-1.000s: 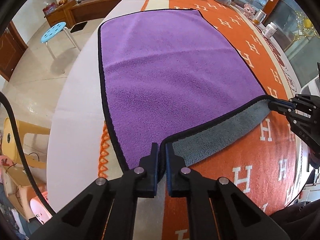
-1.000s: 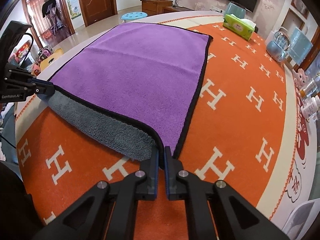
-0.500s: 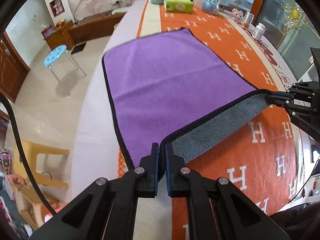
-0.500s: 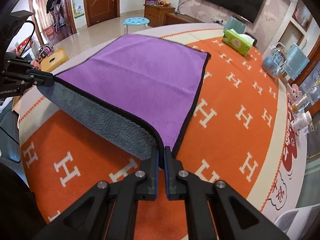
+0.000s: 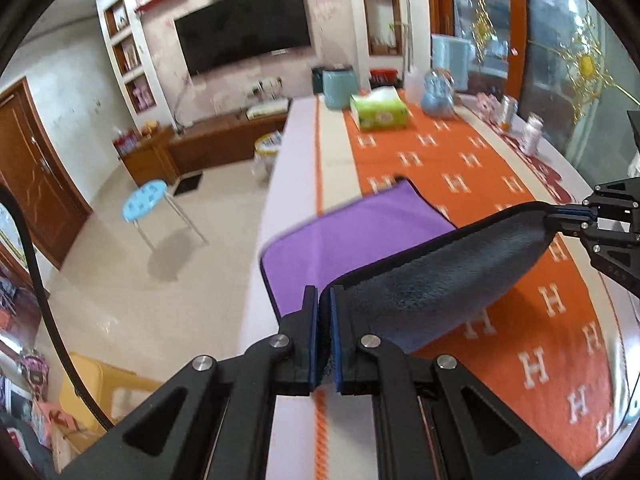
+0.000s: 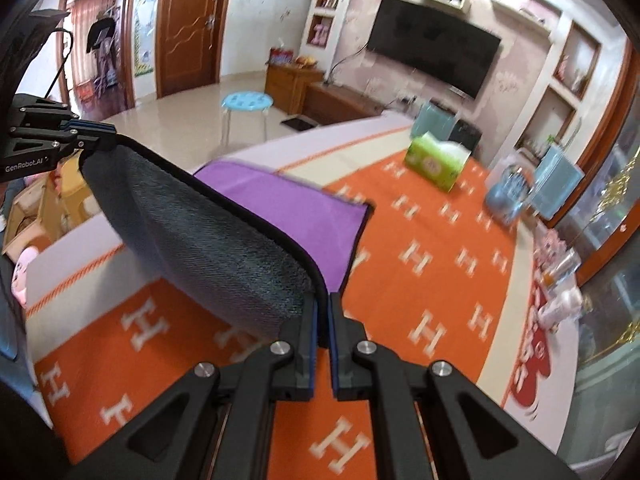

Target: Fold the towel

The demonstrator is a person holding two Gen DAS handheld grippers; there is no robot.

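The towel (image 5: pixel 352 236) is purple on top, grey underneath, with a black hem. Its far part lies on the orange table runner (image 5: pixel 452 160). My left gripper (image 5: pixel 324 300) is shut on the near left corner and holds it raised. My right gripper (image 6: pixel 323 304) is shut on the near right corner, also raised. The near edge hangs lifted between them, grey underside (image 6: pixel 208 248) facing me. The right gripper shows at the right of the left wrist view (image 5: pixel 560 214); the left gripper shows at the left of the right wrist view (image 6: pixel 92 132).
A green tissue box (image 5: pixel 378 112), a blue glass kettle (image 5: pixel 438 94) and small bottles (image 5: pixel 532 138) stand at the table's far end and right side. A blue stool (image 5: pixel 146 200) stands on the floor left of the table (image 5: pixel 296 132).
Both grippers have lifted the towel's near edge well above the table and carried it forward. More grey underside shows and less purple top is visible.
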